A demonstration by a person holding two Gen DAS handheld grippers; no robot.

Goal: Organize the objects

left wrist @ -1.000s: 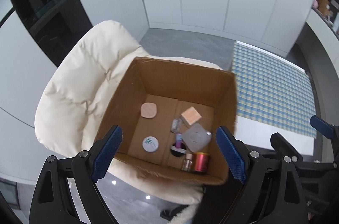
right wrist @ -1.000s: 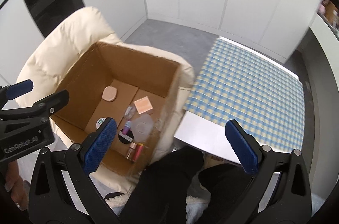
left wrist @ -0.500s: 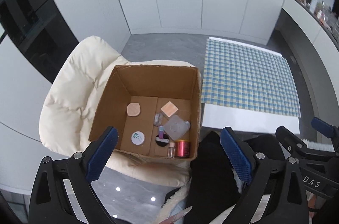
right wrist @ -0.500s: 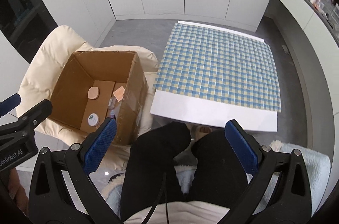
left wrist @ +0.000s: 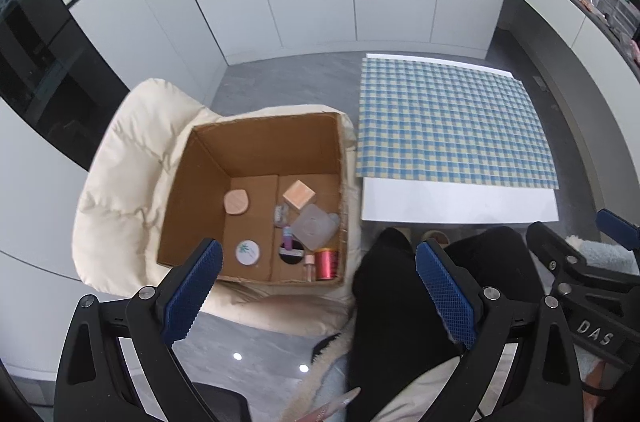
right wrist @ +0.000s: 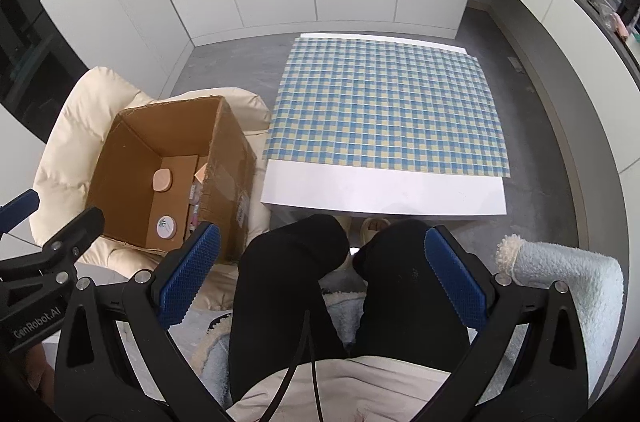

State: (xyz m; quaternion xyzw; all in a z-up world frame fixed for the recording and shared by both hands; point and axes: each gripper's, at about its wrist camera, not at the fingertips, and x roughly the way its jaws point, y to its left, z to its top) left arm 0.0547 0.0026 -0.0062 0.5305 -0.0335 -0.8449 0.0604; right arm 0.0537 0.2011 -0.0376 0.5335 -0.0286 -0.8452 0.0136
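Your left gripper [left wrist: 316, 286] spread wide, jaws just been opening, nothing between; right gripper [right wrist: 322, 276] spread, empty; cardboard box [left wrist: 200, 198] of small items sits on cream chair [left wrist: 120, 190], beside checked cloth [right wrist: 384, 106].

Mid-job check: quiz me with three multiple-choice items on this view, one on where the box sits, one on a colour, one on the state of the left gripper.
1. The cardboard box rests on:
A. the checked cloth
B. the cream padded chair
C. the bare floor

2. The spool in the box's near corner is:
A. red
B. green
C. white

3. The left gripper is:
A. shut on the spool
B. shut and empty
C. open and empty

Answers: 1 B, the cream padded chair shows all around the box. 2 A, it is plainly red. 3 C, both blue pads stand wide apart with nothing between them.
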